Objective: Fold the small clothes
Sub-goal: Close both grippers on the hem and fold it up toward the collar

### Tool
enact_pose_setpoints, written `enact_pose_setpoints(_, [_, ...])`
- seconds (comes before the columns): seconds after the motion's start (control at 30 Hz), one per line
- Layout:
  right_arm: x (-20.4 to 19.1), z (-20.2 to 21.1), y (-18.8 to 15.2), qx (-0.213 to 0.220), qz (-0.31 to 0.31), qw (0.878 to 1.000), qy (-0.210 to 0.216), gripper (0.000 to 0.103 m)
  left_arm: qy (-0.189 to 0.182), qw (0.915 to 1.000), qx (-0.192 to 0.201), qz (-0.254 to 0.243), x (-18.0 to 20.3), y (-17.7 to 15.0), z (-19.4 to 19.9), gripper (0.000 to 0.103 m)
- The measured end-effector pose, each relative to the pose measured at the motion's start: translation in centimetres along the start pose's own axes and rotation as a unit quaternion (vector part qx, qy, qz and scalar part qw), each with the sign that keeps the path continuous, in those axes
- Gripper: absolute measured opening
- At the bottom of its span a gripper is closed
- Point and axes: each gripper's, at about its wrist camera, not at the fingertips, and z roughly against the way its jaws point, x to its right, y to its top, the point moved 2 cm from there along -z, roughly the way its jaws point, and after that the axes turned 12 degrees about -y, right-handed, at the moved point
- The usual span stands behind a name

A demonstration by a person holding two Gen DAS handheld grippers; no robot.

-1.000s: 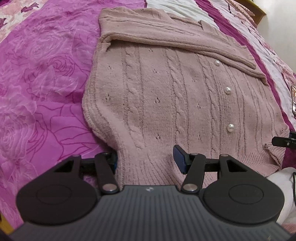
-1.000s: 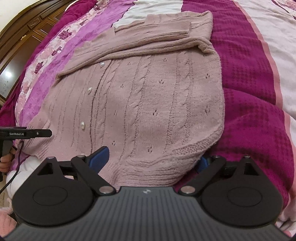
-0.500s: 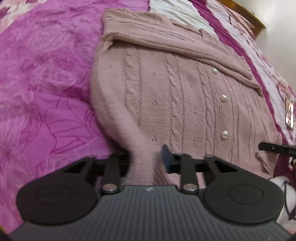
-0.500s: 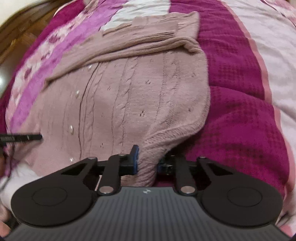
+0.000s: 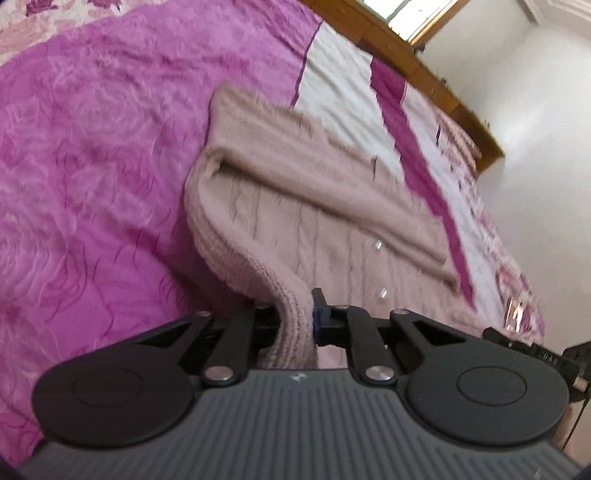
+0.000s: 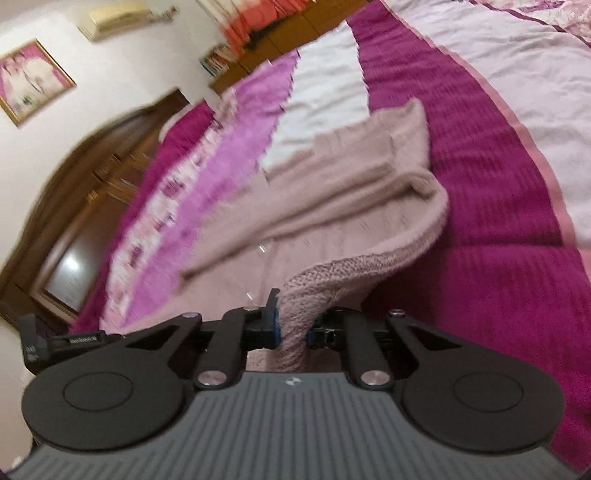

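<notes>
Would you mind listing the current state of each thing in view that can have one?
Left gripper: shut on the cardigan's hem corner.
Right gripper: shut on the other hem corner.
Cardigan: sleeves folded across the chest, hem lifted off the bedspread, upper part lying flat.
Pearl buttons: blurred; fastening unclear.
Bedspread: spread flat beneath the cardigan.

pink cable-knit cardigan (image 5: 295, 229) | on bed | hem corners lifted

Soft, even indoor light, with daylight at a window (image 5: 417, 22) in the left view. Motion blur smears both views' upper halves. Fisheye distortion bends the edges.
</notes>
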Motion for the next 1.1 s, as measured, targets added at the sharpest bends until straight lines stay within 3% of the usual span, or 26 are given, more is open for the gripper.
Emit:
enact_pose_setpoints(0.13, [-0.2,0.1,1.6,0.035,-0.018,0.999,0.027,0.013,-0.018,0.9991,0.039,0.002,1.3,1.9,0.5,0.012])
enact_pose_setpoints(0.37, [0.1,-0.9,5.8,0.082,-0.05,0.995,0.026,0.013,-0.032,0.9938,0.107,-0.004,2.2,6.4,0.5,0.012])
enact_pose_setpoints(0.53, [0.3,-2.7,9.3,0.12,-0.075,0.99,0.021,0.013,-0.013,0.9912,0.131,-0.014,2.0,9.7,-1.4,0.012])
enact_pose_setpoints(0.77, [1.1,-7.2,13.0,0.156,-0.107,0.982,-0.009,0.013,0.02,0.9883,0.148,-0.03,1.4,13.3,-5.8,0.012])
enact_pose_setpoints(0.9, [2.4,-10.7,13.8,0.14,-0.126,0.982,-0.029,0.013,0.044,0.9887,0.138,-0.04,0.0,14.3,-9.2,0.012])
enact_pose_setpoints(1.1, [4.4,-15.0,12.9,0.106,-0.113,0.983,-0.1,0.014,0.112,0.9879,0.094,-0.052,-3.7,13.5,-13.2,0.014])
